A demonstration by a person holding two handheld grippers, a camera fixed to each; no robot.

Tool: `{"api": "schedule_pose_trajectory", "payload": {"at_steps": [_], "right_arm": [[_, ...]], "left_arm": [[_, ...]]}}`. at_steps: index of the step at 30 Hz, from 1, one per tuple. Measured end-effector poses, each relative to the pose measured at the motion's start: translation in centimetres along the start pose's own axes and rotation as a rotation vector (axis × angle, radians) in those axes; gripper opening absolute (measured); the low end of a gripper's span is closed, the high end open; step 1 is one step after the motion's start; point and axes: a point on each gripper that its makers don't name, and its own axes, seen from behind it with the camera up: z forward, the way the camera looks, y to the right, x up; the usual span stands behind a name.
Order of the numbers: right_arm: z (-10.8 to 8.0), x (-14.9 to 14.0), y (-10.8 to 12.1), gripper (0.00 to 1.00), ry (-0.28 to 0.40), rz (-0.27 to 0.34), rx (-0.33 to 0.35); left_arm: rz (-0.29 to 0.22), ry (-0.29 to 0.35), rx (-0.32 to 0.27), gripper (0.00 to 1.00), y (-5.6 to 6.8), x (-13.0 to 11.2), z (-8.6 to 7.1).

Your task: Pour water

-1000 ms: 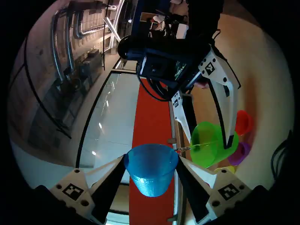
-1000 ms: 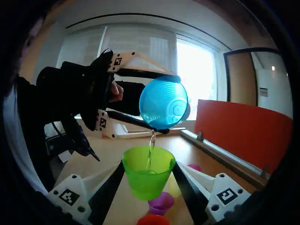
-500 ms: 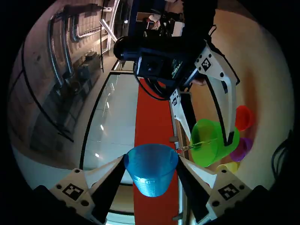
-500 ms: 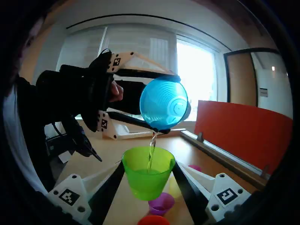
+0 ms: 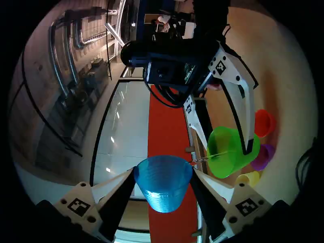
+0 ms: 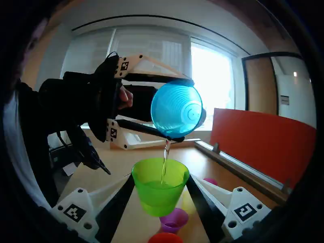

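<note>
Above the green cup [image 6: 160, 196], the blue cup [image 6: 176, 109] is held steeply tipped, pinched between both fingers of the left hand-held gripper [image 5: 163, 175]. That gripper is carried by a hand [image 6: 106, 97] seen to the upper left of the green cup. A thin stream of water [image 6: 165, 156] is shown falling from the blue cup's lowest edge into the green cup, which is partly filled. The green cup is kept upright over the bench [image 6: 117, 166], pinched between both fingers of the right hand-held gripper [image 6: 160, 179]. Beneath the green cup, a purple cup [image 6: 174, 220] and a red cup [image 6: 164, 238] are set on the bench. A yellow cup [image 5: 248, 178] lies just beside the green cup, and a pink cup [image 6: 209, 180] to its right. A red partition [image 6: 263, 137] is seen farther to the right of the green cup, and a bright window [image 6: 210, 77] is seen beyond it.
</note>
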Motion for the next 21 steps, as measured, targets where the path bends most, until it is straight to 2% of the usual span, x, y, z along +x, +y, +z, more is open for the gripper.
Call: {"api": "schedule_pose_trajectory", "payload": {"at_steps": [12,21], "right_arm": [[0.09,-0.02,0.03,0.91,0.0,-0.006,-0.003],[-0.11,0.03,0.22,0.91,0.003,-0.008,-0.008]], "left_arm": [[0.038,0.006,0.008,0.89,-0.26,0.34,0.28],[0.068,0.011,0.021,0.89,-0.6,0.89,-0.12]]}}
